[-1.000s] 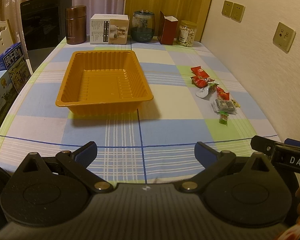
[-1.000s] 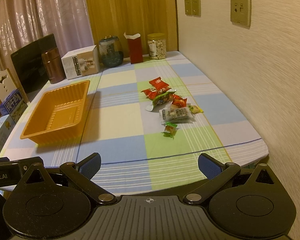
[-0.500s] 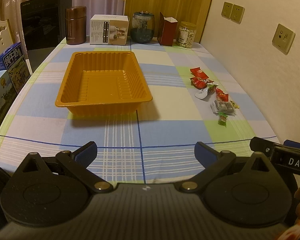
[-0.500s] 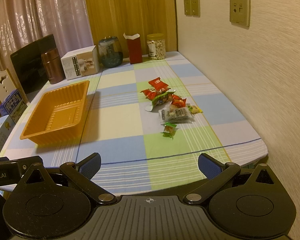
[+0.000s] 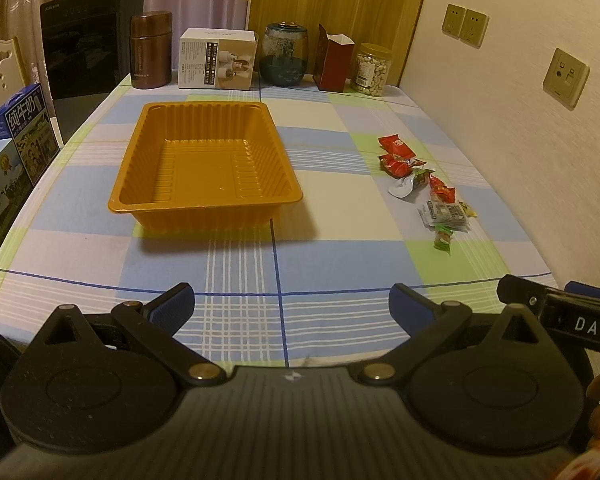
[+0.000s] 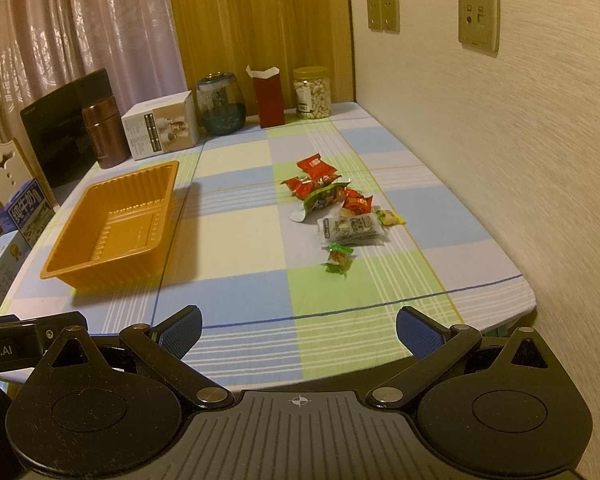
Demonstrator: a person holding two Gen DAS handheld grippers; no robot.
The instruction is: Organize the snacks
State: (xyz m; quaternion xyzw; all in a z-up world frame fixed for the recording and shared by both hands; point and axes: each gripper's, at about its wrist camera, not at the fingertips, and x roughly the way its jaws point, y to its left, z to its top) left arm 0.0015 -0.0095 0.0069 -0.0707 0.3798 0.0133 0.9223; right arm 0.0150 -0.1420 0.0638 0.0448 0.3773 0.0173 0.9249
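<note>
An empty orange plastic tray [image 5: 204, 200] sits on the checked tablecloth, left of centre; it also shows in the right wrist view [image 6: 100, 256]. A small heap of wrapped snacks [image 6: 340, 208] lies to its right near the wall: red packets, a green packet, a clear grey packet and a small green-wrapped candy [image 6: 339, 258]. The heap shows in the left wrist view too [image 5: 428, 192]. My left gripper [image 5: 292, 308] is open and empty at the table's near edge. My right gripper [image 6: 299, 330] is open and empty at the near edge, well short of the snacks.
Along the back stand a brown flask [image 5: 151, 54], a white box [image 5: 217, 59], a dark glass jar [image 5: 285, 54], a red carton [image 5: 334, 63] and a nut jar [image 5: 374, 65]. Milk cartons [image 5: 24, 132] stand at the left edge. A wall runs along the right.
Both views have shifted only slightly; the grippers stay open and nothing on the table has moved.
</note>
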